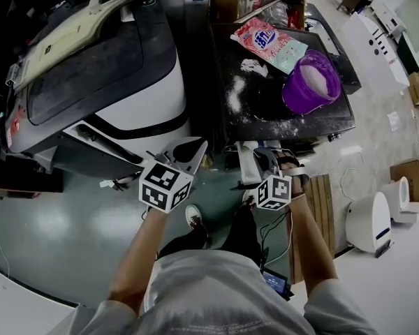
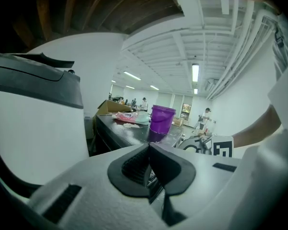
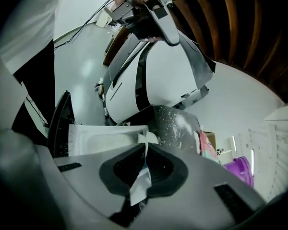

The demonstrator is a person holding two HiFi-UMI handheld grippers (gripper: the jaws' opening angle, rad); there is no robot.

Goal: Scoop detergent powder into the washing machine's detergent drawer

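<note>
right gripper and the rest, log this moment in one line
left gripper shut, empty | right gripper shut on white scoop | purple bucket of powder on black table | washing machine at left

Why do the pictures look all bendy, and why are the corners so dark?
Left gripper view: the wide lens bends the ceiling beams, and the ceiling lamp glares white. Right gripper view: the washing machine bulges, the corners go black, and the white scoop is soft up close. Head view: dim, with glare on the floor.
</note>
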